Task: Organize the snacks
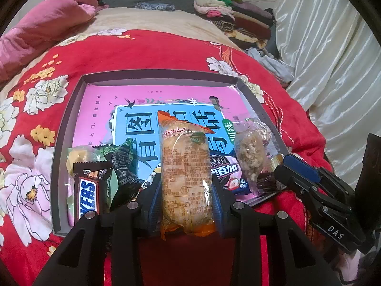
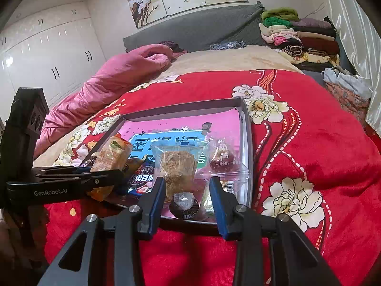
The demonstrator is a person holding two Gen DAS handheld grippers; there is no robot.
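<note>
The left tool (image 1: 187,205), at the bottom centre of its own view, is clenched on a long orange-wrapped pastry (image 1: 185,174), which it holds lengthwise above the near edge of the grey tray (image 1: 154,75). The right tool (image 2: 188,200) stands released, its blue fingers (image 2: 158,197) spread either side of a clear packet of crumbly floss cake (image 2: 177,166) without visibly pinching it.

Outward from there, most snacks already lie inside the tray on its pink printed liner: a Snickers bar (image 1: 87,197) and a dark green packet (image 1: 122,164) at lower left of the left view, an Oreo pack (image 1: 226,174) at centre, a red candied-fruit packet (image 2: 221,158) toward the right wall. They crowd the near end in a loose heap; the far half is bare. The tray rests on the red floral blanket (image 2: 309,143).

I judge gathering largely done, while lining up is barely begun: the held pastry is not yet set down.
</note>
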